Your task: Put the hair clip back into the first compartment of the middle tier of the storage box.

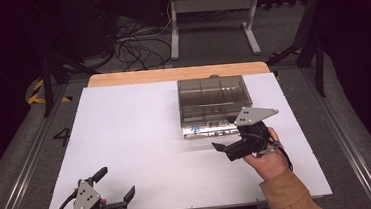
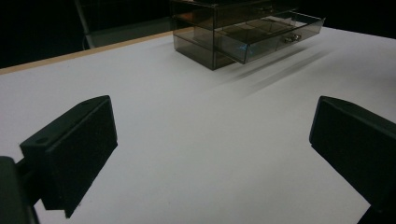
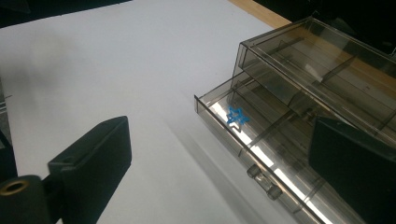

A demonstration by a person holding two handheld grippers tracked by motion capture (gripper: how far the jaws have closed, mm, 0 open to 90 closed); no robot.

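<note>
While I watch from the high view, my right gripper hangs just in front of the smoky clear drawer box, which sits on the white desk toward its far right part. Its fingers stand wide apart with nothing between them, and they point left across the desk. The person's right hand, in a tan sleeve, carries it.

The box has two levels — the lower drawer is pulled out toward me, the upper one is closed. In the right gripper view, a small blue star-shaped piece lies in the left end compartment of the open drawer, close to its front wall. A little clear knob sticks out from the drawer's front. Thin dividers split both levels into compartments; I cannot tell whether anything else lies in them. One finger of this gripper sits low at the left over bare desk, the other overlaps the drawer at the right edge of the view, though I cannot tell if it touches.

My left gripper rests at the near left edge of the desk, well apart from the box — its fingers are spread wide and empty too. In the left gripper view the box shows far off, its drawer jutting out.
</note>
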